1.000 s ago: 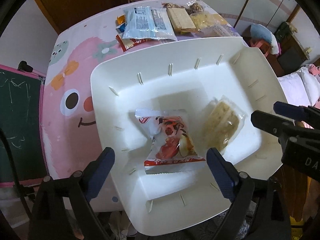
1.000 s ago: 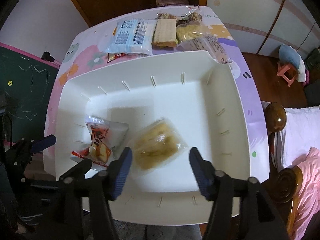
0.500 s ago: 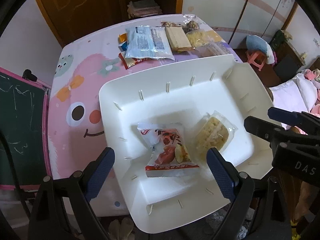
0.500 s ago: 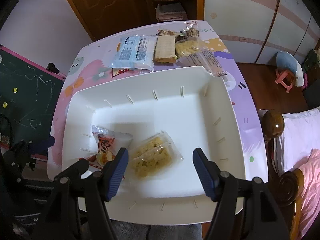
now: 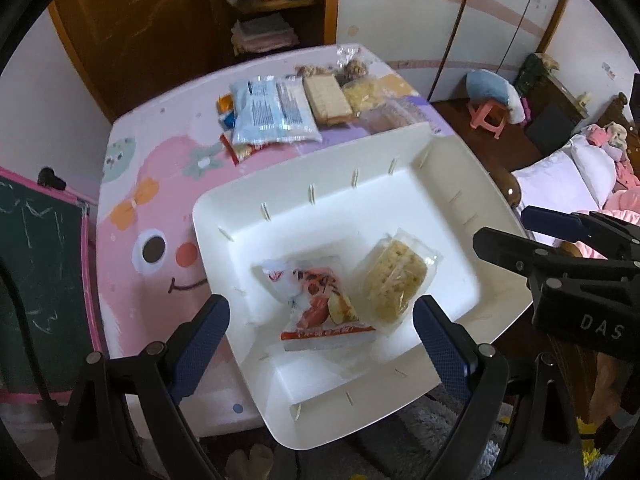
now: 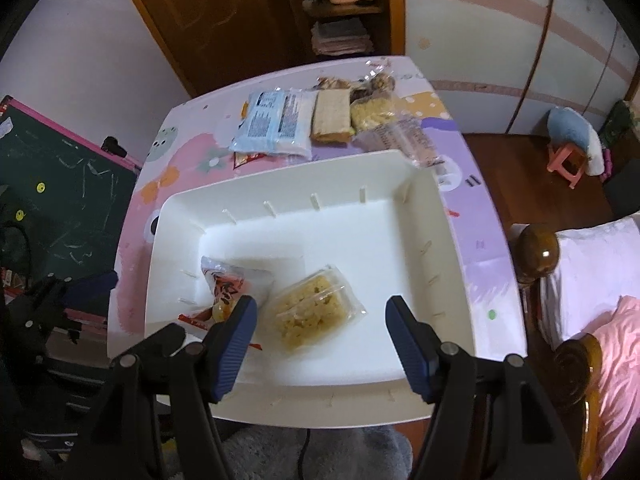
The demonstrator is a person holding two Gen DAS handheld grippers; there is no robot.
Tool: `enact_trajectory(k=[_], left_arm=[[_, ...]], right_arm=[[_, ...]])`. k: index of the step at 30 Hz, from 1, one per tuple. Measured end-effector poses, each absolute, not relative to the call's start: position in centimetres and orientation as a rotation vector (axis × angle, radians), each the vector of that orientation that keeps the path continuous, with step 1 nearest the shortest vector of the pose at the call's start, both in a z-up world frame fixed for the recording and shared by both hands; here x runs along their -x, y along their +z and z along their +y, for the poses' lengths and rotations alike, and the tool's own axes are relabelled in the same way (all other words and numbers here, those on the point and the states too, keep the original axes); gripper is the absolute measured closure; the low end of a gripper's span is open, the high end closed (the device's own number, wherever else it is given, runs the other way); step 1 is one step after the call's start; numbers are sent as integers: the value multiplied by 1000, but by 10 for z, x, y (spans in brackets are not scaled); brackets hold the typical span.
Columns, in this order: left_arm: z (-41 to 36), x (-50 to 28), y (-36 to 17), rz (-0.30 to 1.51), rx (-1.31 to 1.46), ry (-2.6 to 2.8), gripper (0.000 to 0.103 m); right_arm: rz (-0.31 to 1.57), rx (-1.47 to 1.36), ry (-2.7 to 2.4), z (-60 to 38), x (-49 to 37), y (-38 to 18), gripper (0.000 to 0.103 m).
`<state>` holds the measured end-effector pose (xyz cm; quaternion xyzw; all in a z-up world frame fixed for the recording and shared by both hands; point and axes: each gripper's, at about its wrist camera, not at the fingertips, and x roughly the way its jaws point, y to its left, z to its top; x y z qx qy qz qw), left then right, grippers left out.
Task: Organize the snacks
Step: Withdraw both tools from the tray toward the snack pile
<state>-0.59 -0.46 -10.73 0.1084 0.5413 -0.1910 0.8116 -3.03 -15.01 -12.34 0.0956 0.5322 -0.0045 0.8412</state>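
A white tray (image 5: 352, 184) (image 6: 400, 380) sits on the near part of a pink cartoon table (image 5: 160, 184). In it lie a red-and-white snack bag (image 5: 316, 304) (image 6: 228, 284) and a clear pack of yellow crisp squares (image 5: 394, 276) (image 6: 312, 312). My left gripper (image 5: 320, 344) is open and empty above the tray's near edge. My right gripper (image 6: 320, 340) is open and empty over the yellow pack. Several loose snacks lie at the table's far end: a blue-white bag (image 5: 272, 112) (image 6: 276, 120), a tan wafer pack (image 5: 326, 98) (image 6: 330, 114) and clear packs (image 6: 404, 136).
A green chalkboard (image 5: 36, 264) stands left of the table. A bed with a wooden post (image 6: 540, 256) and pink bedding is on the right. A pink stool (image 6: 568, 160) and a shelf unit (image 6: 344, 12) are beyond the table.
Both grippers have pulled back and up from the tray, so more of the table and room shows. The two snacks stay in the tray. Both grippers stay open.
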Motion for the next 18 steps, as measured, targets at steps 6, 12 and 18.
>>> enact_trajectory(k=[6, 12, 18], left_arm=[[-5, 9, -71, 1042, -240, -416, 11], [-7, 4, -39, 960, -233, -411, 11], [-8, -26, -17, 950, -179, -391, 11]], right_arm=[[1076, -215, -20, -158, 38, -96, 36], [997, -137, -46, -159, 40, -58, 36], [958, -124, -68, -179, 24, -32, 36]])
